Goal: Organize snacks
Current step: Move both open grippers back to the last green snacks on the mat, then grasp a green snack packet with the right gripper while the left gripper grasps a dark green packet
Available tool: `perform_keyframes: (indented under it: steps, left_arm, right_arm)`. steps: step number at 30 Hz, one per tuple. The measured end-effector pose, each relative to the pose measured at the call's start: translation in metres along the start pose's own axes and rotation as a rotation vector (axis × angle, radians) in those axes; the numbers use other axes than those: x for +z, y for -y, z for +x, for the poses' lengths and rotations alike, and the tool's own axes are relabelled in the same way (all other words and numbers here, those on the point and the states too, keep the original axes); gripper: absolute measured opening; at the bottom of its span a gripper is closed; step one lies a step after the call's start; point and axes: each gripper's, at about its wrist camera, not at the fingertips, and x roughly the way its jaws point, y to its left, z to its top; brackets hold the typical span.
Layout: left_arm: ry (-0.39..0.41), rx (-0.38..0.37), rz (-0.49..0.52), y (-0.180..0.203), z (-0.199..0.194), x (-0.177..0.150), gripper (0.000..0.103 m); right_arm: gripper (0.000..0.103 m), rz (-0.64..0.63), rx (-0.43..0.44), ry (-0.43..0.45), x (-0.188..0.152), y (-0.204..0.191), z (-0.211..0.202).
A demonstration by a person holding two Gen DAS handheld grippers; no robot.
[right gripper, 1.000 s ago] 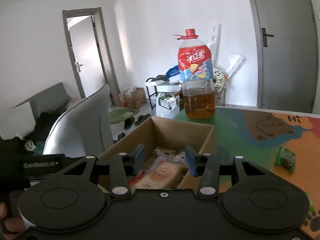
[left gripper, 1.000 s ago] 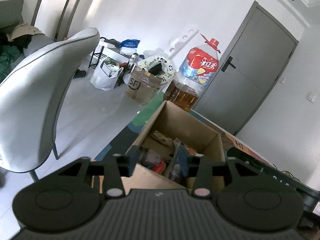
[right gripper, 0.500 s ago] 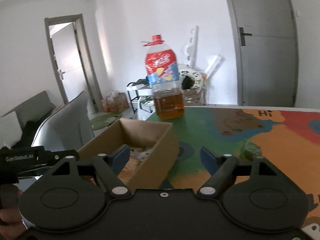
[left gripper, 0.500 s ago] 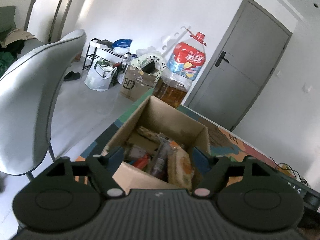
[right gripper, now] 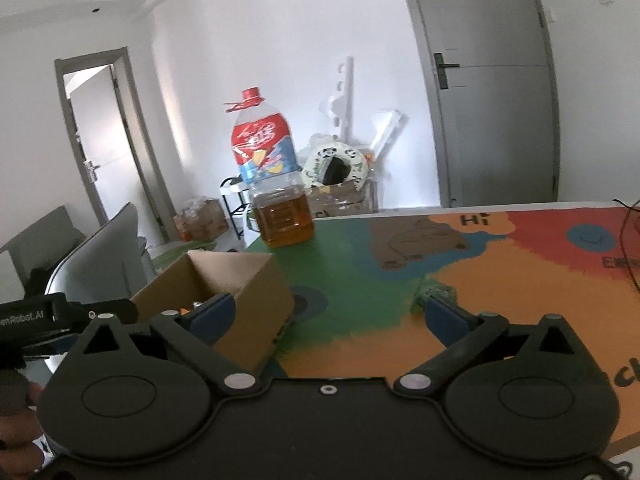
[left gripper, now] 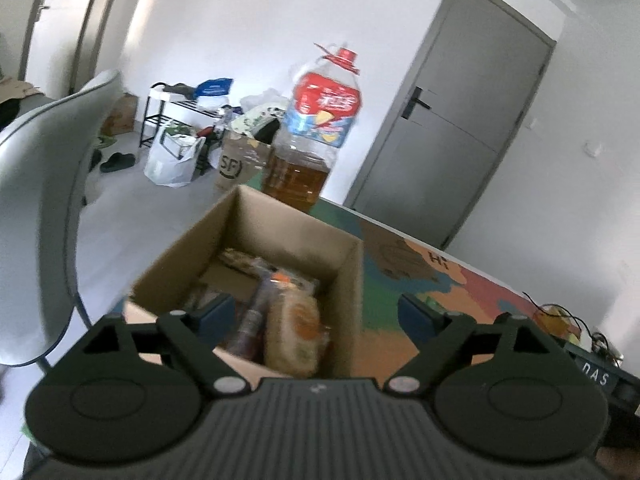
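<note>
An open cardboard box (left gripper: 352, 276) stands on the colourful table mat, with several snack packets (left gripper: 294, 328) inside it. The box also shows in the right wrist view (right gripper: 260, 296). My left gripper (left gripper: 316, 316) is open and empty, just above the box's near side. My right gripper (right gripper: 326, 312) is open and empty, to the right of the box and over the mat. A small green snack packet (right gripper: 434, 294) lies on the mat beside the right fingertip of the right gripper.
A large oil bottle (right gripper: 276, 196) with a red cap stands at the table's far edge behind the box. A grey chair (left gripper: 40, 200) stands left of the table. Black cables (left gripper: 588, 328) and a dark device lie at the right edge.
Both grippers have opened wide. The right gripper has swung right, away from the box toward the green packet. The left gripper has shifted right over the box.
</note>
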Motion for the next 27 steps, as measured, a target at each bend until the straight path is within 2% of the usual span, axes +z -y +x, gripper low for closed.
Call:
perform_keyframes:
  steps: [17, 27]
  left_arm:
    - [-0.029, -0.107, 0.079, 0.062, 0.018, -0.016, 0.089]
    - [-0.037, -0.149, 0.123, 0.096, 0.043, -0.025, 0.087]
  right_arm:
    - [0.103, 0.078, -0.093, 0.023, 0.0, 0.056, -0.023]
    - [0.103, 0.124, -0.145, 0.0, -0.011, 0.088, -0.02]
